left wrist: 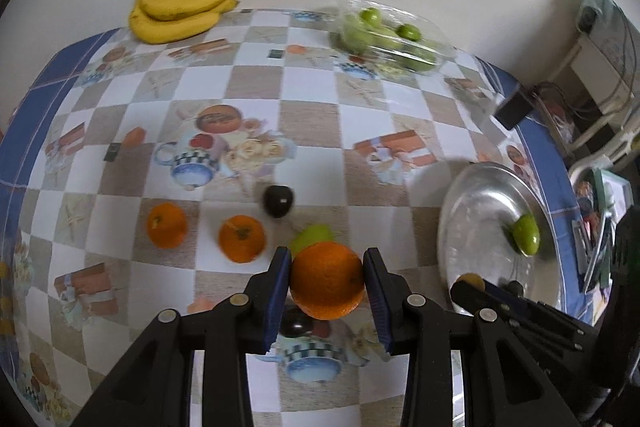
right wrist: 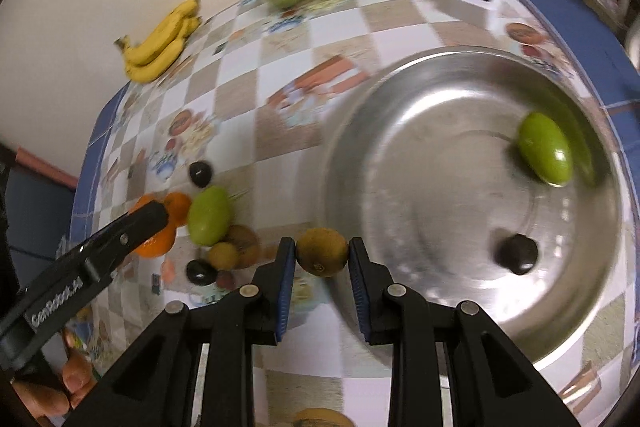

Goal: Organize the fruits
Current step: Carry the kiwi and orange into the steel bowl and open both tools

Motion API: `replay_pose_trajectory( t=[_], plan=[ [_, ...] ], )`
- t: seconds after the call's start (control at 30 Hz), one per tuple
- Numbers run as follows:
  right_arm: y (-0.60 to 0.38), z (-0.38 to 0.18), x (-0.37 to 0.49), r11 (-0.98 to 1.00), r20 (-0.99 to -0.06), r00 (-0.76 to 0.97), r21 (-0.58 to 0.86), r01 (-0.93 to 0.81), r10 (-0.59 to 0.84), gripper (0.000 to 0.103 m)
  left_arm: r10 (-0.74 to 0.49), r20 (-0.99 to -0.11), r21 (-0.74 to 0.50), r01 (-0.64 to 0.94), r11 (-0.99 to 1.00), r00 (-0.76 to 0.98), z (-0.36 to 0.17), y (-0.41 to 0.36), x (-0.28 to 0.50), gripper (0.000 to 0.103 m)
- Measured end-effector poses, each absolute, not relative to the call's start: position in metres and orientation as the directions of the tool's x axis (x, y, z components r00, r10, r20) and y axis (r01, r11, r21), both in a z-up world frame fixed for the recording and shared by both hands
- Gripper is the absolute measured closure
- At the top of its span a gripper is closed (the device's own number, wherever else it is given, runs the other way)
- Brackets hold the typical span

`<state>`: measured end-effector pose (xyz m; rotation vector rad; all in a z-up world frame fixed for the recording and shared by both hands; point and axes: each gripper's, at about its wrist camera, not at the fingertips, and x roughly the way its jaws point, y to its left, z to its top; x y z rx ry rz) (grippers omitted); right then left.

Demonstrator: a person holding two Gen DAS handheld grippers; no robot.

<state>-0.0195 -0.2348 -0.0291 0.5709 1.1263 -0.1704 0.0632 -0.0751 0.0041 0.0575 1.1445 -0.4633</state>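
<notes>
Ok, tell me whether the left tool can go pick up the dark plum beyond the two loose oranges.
Probably not yet: the left tool is already shut on an orange. The dark plum lies unblocked on the tablecloth, so release first.

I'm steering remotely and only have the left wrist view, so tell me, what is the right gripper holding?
Observer: The right gripper is shut on a small brown kiwi-like fruit, just left of the round steel bowl.
Operator: What's already in that bowl? I only see one green fruit.
Observer: Besides the oblong green fruit, a small dark plum-like fruit sits on the bowl's floor.
Operator: Anything hidden behind the orange I'm holding?
Observer: Yes. Beside the round orange in your left gripper lie a second green oblong fruit and two more brown fruits.
</notes>
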Motion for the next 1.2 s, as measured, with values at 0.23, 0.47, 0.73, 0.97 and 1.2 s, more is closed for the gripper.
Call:
replay_pose_trajectory(
  t=[0.23,0.47,0.73,0.97,1.2],
  plan=[
    [-0.257,-0.031,-0.03,0.819,-0.896,0.431,0.324,0.473,0.105,0.075,-0.34,-0.885,-0.174,0.452,0.875,0.317,0.005,-0.106,0.048,0.063],
    [-0.282,-0.031,-0.046,0.778,-0.903,0.428,0.302,0.551,0.047,0.075,-0.388,-0.875,-0.181,0.546,0.818,0.291,0.005,-0.146,0.028,0.063],
    [-0.304,-0.028,-0.059,0.732,-0.899,0.439,0.301,0.611,0.003,0.074,-0.386,-0.869,-0.112,0.636,0.764,0.31,0.004,-0.181,0.009,0.063],
    [-0.314,-0.031,-0.06,0.715,-0.897,0.442,0.299,0.632,-0.016,0.074,-0.377,-0.864,-0.08,0.65,0.756,0.333,-0.003,-0.192,0.005,0.063],
    [-0.318,-0.043,-0.061,0.706,-0.911,0.412,0.28,0.65,-0.018,0.074,-0.368,-0.876,-0.086,0.649,0.755,0.312,-0.015,-0.197,0.007,0.063]
  ],
)
